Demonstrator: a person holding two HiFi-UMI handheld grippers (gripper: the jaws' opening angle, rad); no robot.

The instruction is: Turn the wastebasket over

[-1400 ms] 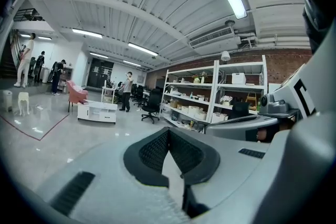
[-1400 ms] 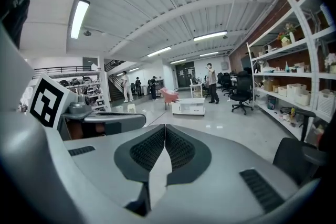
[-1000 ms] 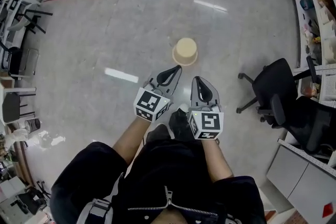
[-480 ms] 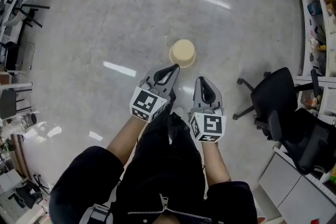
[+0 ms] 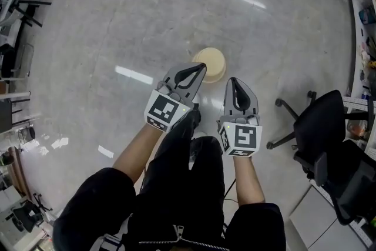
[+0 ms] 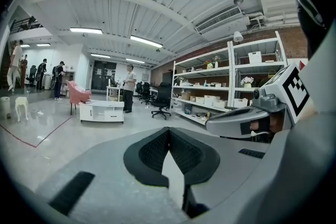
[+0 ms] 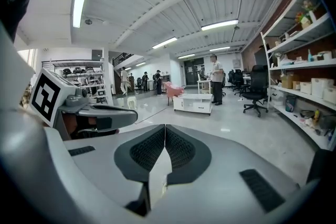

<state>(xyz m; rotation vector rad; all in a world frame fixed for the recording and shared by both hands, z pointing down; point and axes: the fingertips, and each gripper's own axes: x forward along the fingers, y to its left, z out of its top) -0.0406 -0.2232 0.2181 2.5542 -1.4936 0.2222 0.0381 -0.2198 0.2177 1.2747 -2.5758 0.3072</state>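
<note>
I am holding the left gripper (image 5: 200,68) and the right gripper (image 5: 232,81) out in front of me, side by side over the floor (image 5: 117,26), both pointing to the far side. The left jaws are closing fully on each other, ribbed pads meeting with nothing between them, as the left gripper (image 6: 168,130) view is showing. The right gripper (image 7: 164,127) view is showing the same: its jaws are pressing together, empty. The wastebasket (image 5: 212,60) is standing on the floor just beyond the tips, a pale beige round thing; the left gripper's tip is overlapping its near left edge in the head view, and I cannot tell whether it is touching. The right tip is lying just near and right of it, apart from it. I cannot tell for sure which end of the wastebasket is facing up. A black chair (image 5: 320,126) is standing well apart on the right. Shelves (image 6: 231,81) are running along the wall on the right, and a person (image 6: 128,87) is standing far off beside a white cabinet (image 6: 102,111).
</note>
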